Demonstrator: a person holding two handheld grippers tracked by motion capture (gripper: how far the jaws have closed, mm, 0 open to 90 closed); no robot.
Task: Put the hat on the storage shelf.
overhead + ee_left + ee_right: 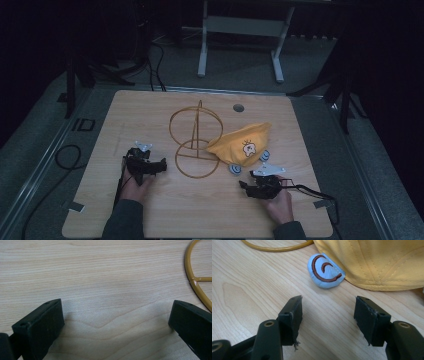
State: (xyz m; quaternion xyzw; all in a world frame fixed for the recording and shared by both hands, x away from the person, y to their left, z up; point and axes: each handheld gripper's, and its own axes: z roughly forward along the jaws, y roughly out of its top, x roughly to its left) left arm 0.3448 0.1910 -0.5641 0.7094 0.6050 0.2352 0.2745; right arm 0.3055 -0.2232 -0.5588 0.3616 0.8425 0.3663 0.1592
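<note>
A yellow cap with a small cartoon face lies on the wooden table, leaning against a gold wire stand. Two light-blue ear flaps stick out at its near edge; one ear flap lies just beyond my right gripper, whose jaws stand open and empty above the wood. In the high view the right gripper rests near the front right, a short way from the cap. My left gripper sits left of the stand, open wide over bare wood, with the stand's ring at its right.
A round cable hole sits at the table's far edge. Cables trail from both grippers. A white table frame stands on the floor beyond. Bare wood lies between the two grippers.
</note>
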